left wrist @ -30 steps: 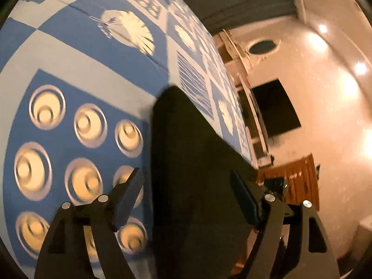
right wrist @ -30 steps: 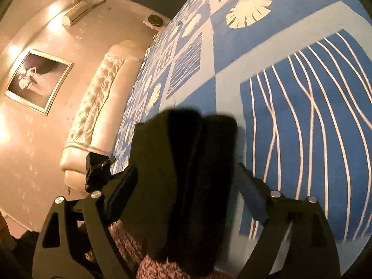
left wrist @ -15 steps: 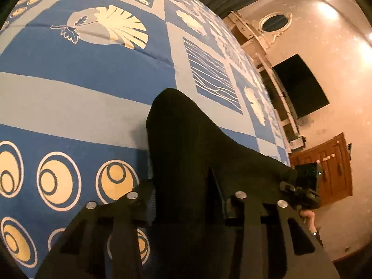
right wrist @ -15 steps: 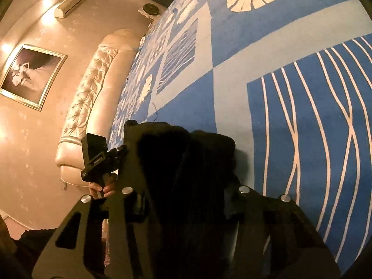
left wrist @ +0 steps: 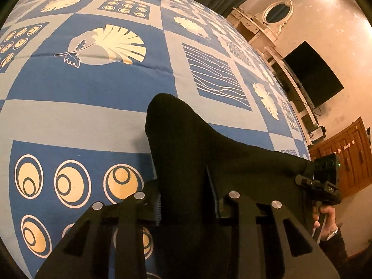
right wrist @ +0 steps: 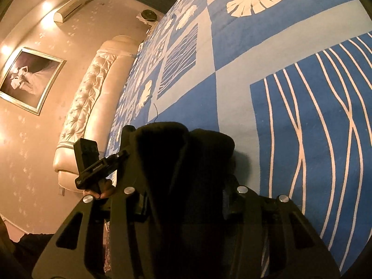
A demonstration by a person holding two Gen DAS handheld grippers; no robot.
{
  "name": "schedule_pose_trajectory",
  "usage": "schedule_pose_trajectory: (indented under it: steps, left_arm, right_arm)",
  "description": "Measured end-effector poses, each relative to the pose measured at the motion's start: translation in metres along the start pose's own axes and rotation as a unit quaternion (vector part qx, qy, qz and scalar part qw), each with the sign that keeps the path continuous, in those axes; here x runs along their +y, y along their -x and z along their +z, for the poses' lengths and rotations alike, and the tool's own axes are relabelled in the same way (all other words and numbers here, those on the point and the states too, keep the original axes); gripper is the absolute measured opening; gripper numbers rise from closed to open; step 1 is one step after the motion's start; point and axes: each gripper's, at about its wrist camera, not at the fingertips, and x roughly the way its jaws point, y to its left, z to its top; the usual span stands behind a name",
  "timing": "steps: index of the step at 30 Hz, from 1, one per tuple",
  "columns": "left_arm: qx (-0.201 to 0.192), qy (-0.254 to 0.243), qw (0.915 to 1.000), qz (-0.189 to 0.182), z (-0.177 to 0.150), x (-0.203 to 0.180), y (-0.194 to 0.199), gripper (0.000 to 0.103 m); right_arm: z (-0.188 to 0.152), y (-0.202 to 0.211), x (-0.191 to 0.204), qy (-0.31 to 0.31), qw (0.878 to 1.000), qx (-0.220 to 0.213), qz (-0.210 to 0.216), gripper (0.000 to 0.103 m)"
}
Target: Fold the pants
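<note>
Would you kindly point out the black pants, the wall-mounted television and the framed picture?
black pants (left wrist: 186, 144): left wrist view, raised fold.
television (left wrist: 313, 74): left wrist view, screen centre.
framed picture (right wrist: 30, 79): right wrist view, image centre.

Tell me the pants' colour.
Plain black pants, no pattern visible; clearest in the left wrist view against the blue patterned bedspread.

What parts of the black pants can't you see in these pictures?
- Left wrist view: the pants pass under the left gripper, clamped on them; the bottom edge cuts off the rest.
- Right wrist view: the pants are so dark that folds and layers blur; the right gripper, shut on them, hides the near part.
- Either view: waistband and leg ends cannot be told apart.
</note>
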Motion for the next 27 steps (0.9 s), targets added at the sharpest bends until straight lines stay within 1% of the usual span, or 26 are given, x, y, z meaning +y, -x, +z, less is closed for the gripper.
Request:
schedule_pose_trajectory:
  steps: [7, 16, 27]
  left_arm:
    - [0.000, 0.008, 1.0000, -0.002, 0.001, 0.003, 0.004, 0.030]
    - [-0.005, 0.008, 0.9999, 0.009, 0.003, 0.015, 0.015, 0.030]
    - [-0.010, 0.016, 0.9997, 0.013, 0.003, 0.031, 0.026, 0.030]
  right_arm:
    - [0.002, -0.005, 0.005, 0.000, 1.000, 0.000, -0.007, 0.042]
    - [0.004, -0.018, 0.014, 0.003, 1.000, 0.008, -0.014, 0.042]
    - [0.007, -0.034, 0.024, 0.007, 1.000, 0.019, -0.019, 0.041]
